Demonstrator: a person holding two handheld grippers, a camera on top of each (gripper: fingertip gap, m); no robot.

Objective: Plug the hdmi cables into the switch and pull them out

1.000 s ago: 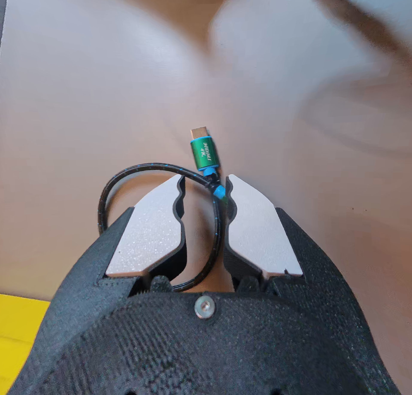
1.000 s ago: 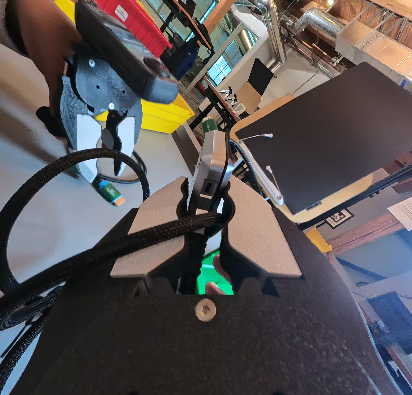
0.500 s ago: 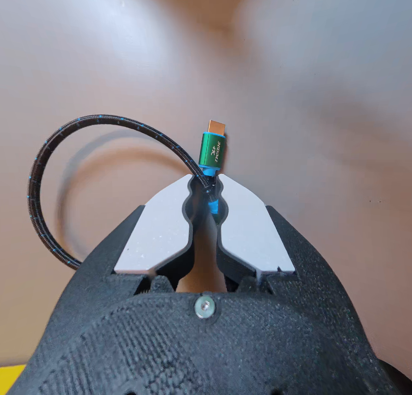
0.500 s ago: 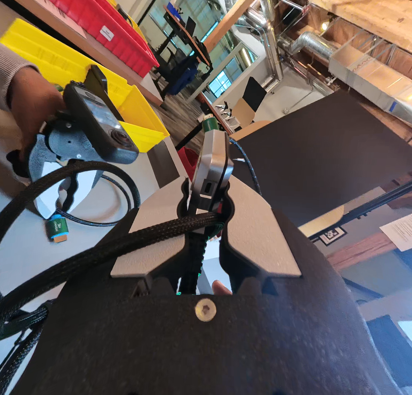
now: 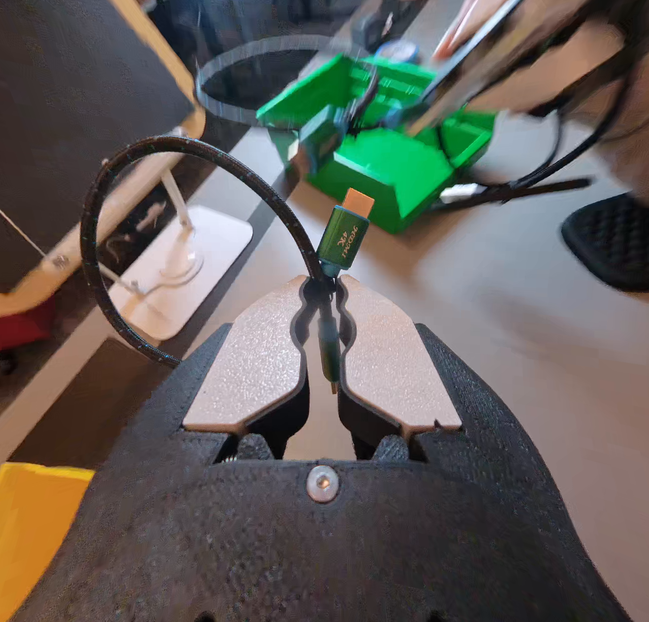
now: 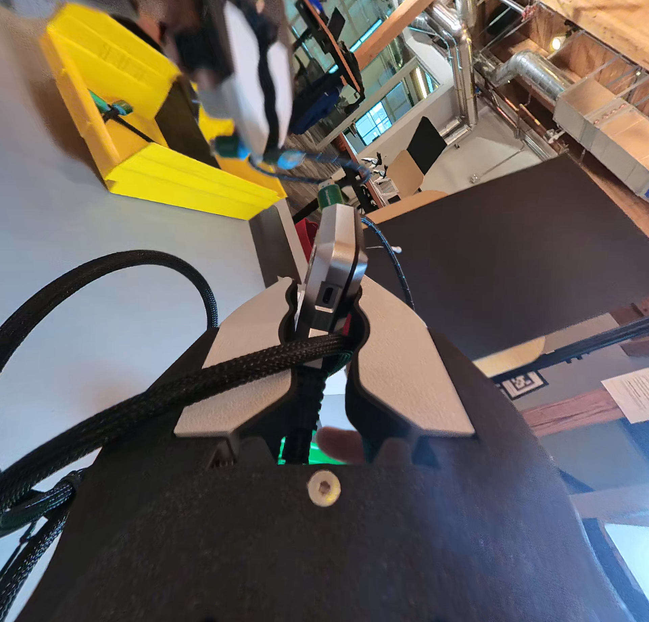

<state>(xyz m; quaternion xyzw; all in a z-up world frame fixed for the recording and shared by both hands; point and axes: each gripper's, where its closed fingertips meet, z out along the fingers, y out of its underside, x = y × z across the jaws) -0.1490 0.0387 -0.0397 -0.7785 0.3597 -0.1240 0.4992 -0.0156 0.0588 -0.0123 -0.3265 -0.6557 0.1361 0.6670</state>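
A grey table (image 5: 491,324) carries a green bin (image 5: 386,162) and a yellow bin (image 6: 116,89). Above it, the right gripper (image 6: 325,289) is clamped on the silver switch (image 6: 333,264), a green plug (image 6: 328,196) seated in its far end. The left gripper (image 5: 321,282) pinches a braided HDMI cable (image 5: 140,155) just behind its green connector (image 5: 342,238), held clear of the table.
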